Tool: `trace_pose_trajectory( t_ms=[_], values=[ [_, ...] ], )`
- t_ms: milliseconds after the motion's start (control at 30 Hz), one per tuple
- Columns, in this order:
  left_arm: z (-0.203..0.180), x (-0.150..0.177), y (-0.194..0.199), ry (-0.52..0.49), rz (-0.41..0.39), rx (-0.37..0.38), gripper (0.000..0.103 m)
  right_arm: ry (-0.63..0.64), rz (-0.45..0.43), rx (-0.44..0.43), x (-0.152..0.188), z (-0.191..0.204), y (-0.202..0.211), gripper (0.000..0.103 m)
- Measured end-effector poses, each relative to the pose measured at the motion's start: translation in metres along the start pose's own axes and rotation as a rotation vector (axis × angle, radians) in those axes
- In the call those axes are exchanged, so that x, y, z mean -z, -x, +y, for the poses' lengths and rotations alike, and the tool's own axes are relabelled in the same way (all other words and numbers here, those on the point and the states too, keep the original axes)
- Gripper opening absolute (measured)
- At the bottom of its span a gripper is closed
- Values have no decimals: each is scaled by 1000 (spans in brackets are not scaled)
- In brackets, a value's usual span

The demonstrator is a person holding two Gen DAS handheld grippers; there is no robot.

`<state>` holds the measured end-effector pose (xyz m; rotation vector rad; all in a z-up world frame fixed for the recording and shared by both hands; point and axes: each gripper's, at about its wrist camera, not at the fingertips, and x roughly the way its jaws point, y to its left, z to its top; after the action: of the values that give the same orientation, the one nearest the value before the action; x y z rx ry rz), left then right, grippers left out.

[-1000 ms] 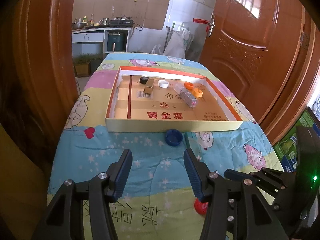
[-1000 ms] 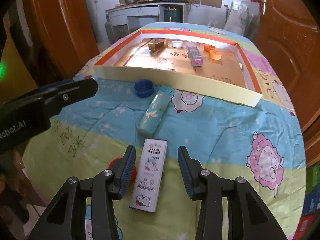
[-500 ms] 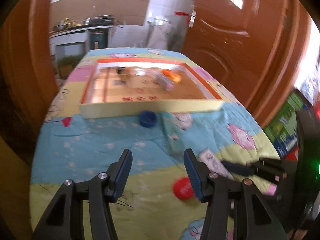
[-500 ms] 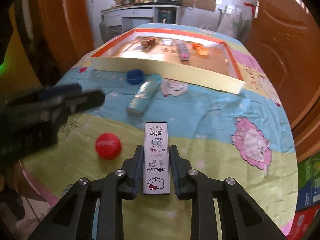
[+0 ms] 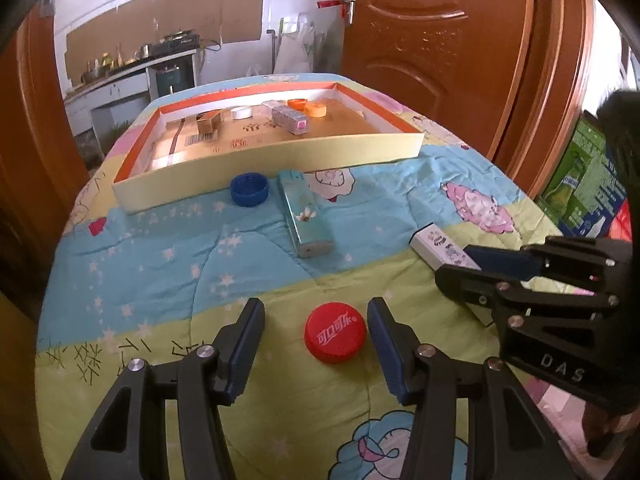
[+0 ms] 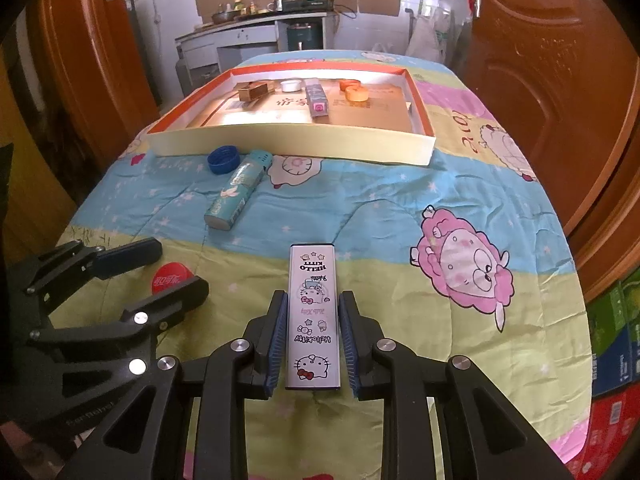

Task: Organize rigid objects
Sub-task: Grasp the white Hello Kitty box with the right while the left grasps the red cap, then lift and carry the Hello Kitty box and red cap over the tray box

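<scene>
Evidently the right gripper (image 6: 312, 340) had just closed lengthwise on the white Hello Kitty tin box (image 6: 313, 316), near the quilt's (image 6: 400, 208) front edge, ready for lifting. Beside it, the left gripper (image 5: 316, 340) straddled the red plastic bottle cap (image 5: 335, 334), unclenched, presumably bound for the shallow cardboard tray (image 5: 280, 154).

Red cap (image 5: 335, 334) with white script, white cartoon-cat box (image 6: 313, 316), teal flowered box (image 5: 305, 213), blue cap (image 5: 249, 188), pastel cartoon quilt (image 6: 400, 216).

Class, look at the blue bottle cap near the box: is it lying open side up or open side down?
Open side up. The blue bottle cap shows its hollow inside and raised rim, on the blanket.
</scene>
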<state>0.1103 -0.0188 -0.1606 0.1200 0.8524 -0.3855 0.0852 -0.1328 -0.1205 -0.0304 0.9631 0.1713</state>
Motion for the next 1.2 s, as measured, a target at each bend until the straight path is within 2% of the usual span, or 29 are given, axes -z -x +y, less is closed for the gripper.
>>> trace_pose_trajectory(
  t_ms=[100, 533, 1200],
  values=[
    [1, 3, 3, 12, -21, -33, 30, -3, -1, -1, 0, 0, 0, 26],
    [5, -2, 14, 34, -44, -14, 30, -21, -29, -19, -6, -3, 7, 26],
    [26, -50, 28, 90, -114, -14, 30, -24, -83, -33, -47, -8, 16, 26]
  ],
)
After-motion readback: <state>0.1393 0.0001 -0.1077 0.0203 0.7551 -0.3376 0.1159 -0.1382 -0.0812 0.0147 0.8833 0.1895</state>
